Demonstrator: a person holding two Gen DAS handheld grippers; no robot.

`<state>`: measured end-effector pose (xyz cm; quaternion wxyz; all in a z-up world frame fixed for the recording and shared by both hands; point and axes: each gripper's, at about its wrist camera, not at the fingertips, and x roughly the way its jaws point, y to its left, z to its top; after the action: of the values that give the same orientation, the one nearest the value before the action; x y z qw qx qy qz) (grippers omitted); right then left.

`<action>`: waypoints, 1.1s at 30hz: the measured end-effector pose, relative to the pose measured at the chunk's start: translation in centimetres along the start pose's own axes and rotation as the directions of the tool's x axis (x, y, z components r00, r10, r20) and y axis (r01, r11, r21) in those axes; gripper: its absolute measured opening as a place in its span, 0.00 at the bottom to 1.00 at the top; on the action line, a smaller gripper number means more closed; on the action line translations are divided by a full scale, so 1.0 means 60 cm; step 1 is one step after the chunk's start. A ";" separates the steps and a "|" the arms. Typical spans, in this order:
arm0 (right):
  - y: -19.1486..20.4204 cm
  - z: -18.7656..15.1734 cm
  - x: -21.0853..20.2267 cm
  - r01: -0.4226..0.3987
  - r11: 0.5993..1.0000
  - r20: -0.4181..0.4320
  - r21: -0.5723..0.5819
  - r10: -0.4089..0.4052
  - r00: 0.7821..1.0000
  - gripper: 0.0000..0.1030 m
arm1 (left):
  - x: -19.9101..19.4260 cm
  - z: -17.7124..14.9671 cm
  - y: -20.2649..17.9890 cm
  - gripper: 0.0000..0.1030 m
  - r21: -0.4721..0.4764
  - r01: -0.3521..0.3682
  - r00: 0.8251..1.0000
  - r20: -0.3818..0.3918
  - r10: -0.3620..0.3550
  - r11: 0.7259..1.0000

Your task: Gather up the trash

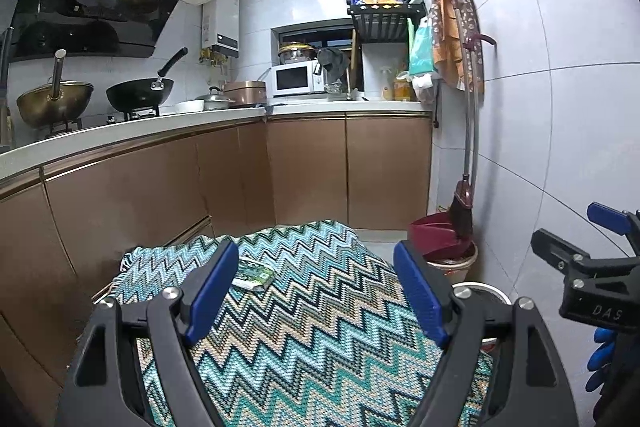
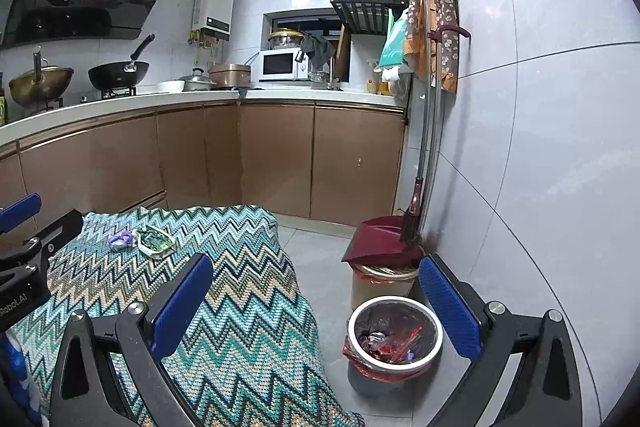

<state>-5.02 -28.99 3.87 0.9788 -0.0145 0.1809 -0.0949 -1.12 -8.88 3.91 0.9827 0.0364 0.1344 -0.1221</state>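
Hovering over the zigzag-patterned teal, cream and black woven cloth [image 1: 320,307], the left gripper [image 1: 316,291] is standing released, its blue ribbed pads [image 1: 212,291] wide apart with nothing between them. The right gripper [image 2: 316,307] is likewise standing released and empty, its jaws spread above the cloth edge and the grey tiled floor [image 2: 320,255].

Two pieces of trash are lying on the cloth's far end: a crumpled green-and-white plastic wrapper [image 2: 154,241] and, just beside it on the left, a small purple scrunched wrapper [image 2: 120,239]. Neither gripper is touching them.

On the floor beside the cloth, a round white-rimmed bin with a black liner [image 2: 394,339] is holding red and silver scraps. Behind it, a second beige bin with a red liner [image 2: 380,283] is carrying a dark red plastic dustpan [image 2: 380,239], and a broom [image 2: 414,219] is leaning against the white tiled wall [image 2: 540,147].
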 end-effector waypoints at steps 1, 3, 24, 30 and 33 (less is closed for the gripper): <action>0.002 0.003 0.001 -0.003 1.000 0.002 -0.006 0.003 1.000 1.00 | 0.002 0.002 0.004 0.76 -0.003 -0.005 1.000 0.002 0.005 1.000; 0.006 0.009 0.004 -0.014 1.000 0.009 -0.010 0.014 1.000 1.00 | 0.005 0.004 0.010 0.76 -0.015 -0.011 1.000 0.008 0.011 1.000; 0.154 0.016 0.228 -0.451 0.892 -0.215 -0.034 0.434 0.875 1.00 | 0.195 -0.107 0.295 0.76 -0.120 -0.079 0.952 -0.302 0.039 0.990; 0.228 0.014 0.333 -0.571 0.821 -0.310 -0.027 0.536 0.785 1.00 | 0.303 -0.130 0.345 0.76 -0.121 0.016 0.929 -0.365 -0.059 0.993; 0.279 0.014 0.390 -0.633 0.770 -0.361 -0.073 0.572 0.737 1.00 | 0.370 -0.131 0.351 0.76 -0.050 0.106 0.909 -0.401 -0.117 0.993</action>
<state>19.75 -17.04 -4.62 0.9076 -0.0331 0.3391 0.2452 22.89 7.22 -8.89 0.9258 0.0397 0.3374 -0.1660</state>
